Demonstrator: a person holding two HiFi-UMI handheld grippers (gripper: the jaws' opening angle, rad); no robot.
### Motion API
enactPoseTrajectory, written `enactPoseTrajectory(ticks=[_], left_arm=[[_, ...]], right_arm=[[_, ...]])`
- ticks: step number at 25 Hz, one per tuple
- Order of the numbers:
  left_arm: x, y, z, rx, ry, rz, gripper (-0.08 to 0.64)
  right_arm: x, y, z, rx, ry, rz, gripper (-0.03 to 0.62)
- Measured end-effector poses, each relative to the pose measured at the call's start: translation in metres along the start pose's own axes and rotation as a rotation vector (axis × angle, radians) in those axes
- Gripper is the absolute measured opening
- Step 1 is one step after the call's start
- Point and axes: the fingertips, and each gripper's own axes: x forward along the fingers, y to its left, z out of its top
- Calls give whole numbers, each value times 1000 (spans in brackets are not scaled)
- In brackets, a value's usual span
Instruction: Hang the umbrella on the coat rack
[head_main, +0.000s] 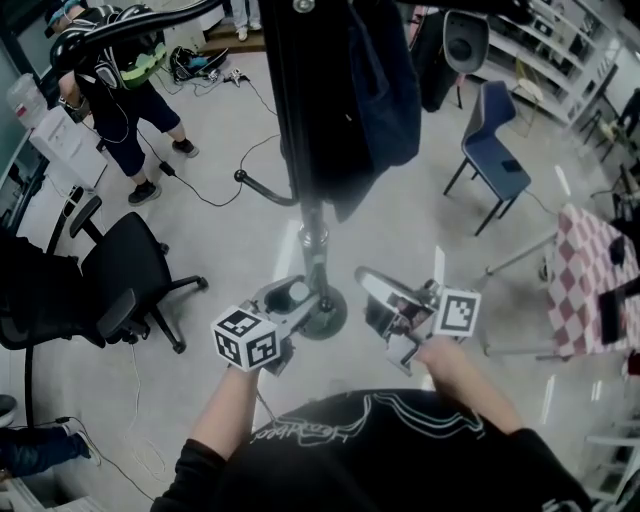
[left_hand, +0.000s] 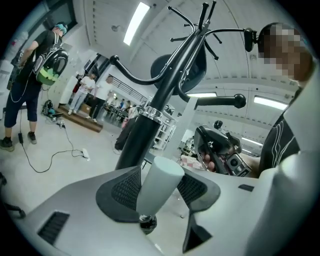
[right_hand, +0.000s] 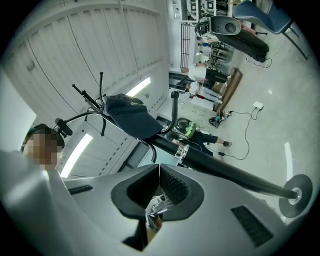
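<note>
Left gripper (head_main: 297, 300) clamped on umbrella's white handle (left_hand: 160, 182), which stands upright, roughly parallel to and just beside the coat rack pole (left_hand: 150, 117); hooks (left_hand: 200, 30) well above; right gripper (right_hand: 157, 172) has its 2 jaws together, nothing clearly held, so the lift looks like the left's.

Bright, even indoor light comes from ceiling strips (left_hand: 136, 22), which blow out to white in both gripper views. In the head view the glossy floor (head_main: 400, 240) carries pale glare streaks, and shadows are soft. The dark coat (head_main: 340, 90) at upper centre sinks to near black. Both gripper views bulge strongly and have black corners. The white handle (left_hand: 160, 180) clamped in the left gripper (left_hand: 160, 186) looks slightly soft. The small metal piece (right_hand: 156, 206) pinched by the right gripper (right_hand: 159, 172) sits in shadow, perhaps glinting.
</note>
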Motion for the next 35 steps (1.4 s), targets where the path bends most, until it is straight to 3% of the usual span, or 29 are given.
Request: enactPoseTrajectory(ticks=[8, 17, 21, 23, 29, 35], left_arm=[[-4, 7, -17, -87, 50, 29, 232], [-61, -23, -10, -213, -104, 123, 224], [-83, -61, -6, -267, -191, 106, 122], [-90, -85, -3, -244, -205, 107, 78], [-95, -164, 7, -152, -192, 65, 37], [-96, -244, 28, -50, -252, 34, -2]], right_arm=[[-23, 10, 8, 32, -32, 19, 17], [-38, 23, -19, -138, 152, -67, 17], [-44, 43, -36, -178, 209, -45, 17], [-49, 58, -43, -188, 225, -20, 17], [-73, 89, -59, -285, 276, 2, 17], [-105, 140, -78, -377, 315, 49, 17]])
